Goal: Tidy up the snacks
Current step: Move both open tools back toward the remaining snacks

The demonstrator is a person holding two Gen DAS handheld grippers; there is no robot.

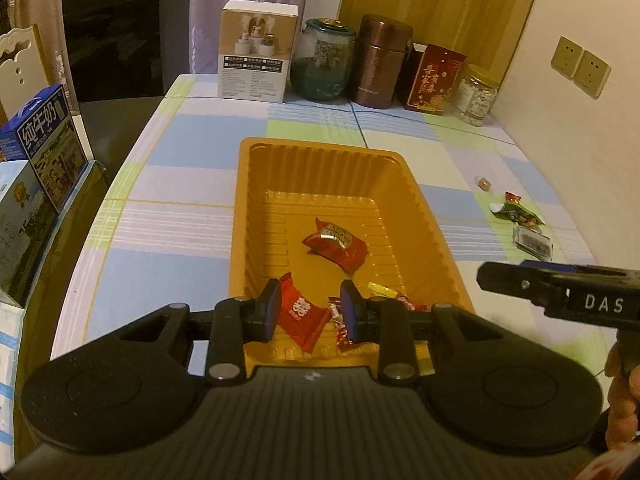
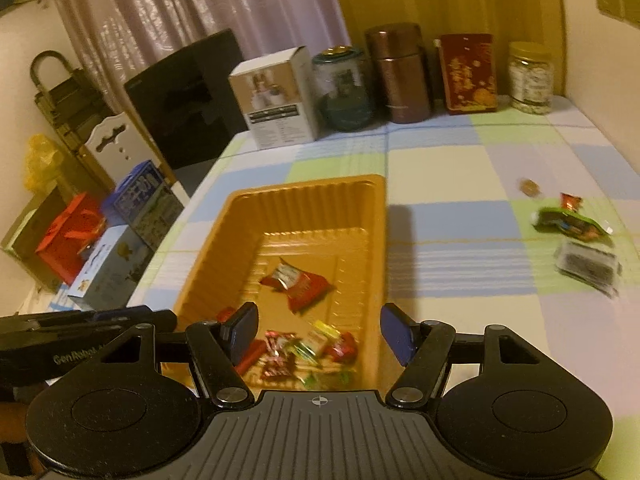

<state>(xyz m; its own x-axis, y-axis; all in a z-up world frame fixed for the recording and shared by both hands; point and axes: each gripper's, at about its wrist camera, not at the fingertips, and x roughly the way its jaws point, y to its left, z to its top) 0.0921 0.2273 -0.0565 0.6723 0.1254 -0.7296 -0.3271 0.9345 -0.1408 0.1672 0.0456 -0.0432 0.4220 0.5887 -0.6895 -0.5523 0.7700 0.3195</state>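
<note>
Your right tongs (image 2: 316,330) spread, nothing pinched, poised over orange tray (image 2: 360,208) near end, likely for drop. Left tongs (image 1: 308,312) narrow, pinching nothing, steadying above wrapped candies (image 1: 336,242). Loose snacks (image 1: 520,216) wait at 2 o'clock on checked cloth (image 1: 180,216).

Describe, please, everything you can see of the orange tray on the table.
The orange tray is a rectangular, thin, glossy plastic tub with ribbed walls and a rolled rim. It sits upright and flat on the checked tablecloth. It holds several wrapped snacks, mostly red, most gathered at its near end.
</note>
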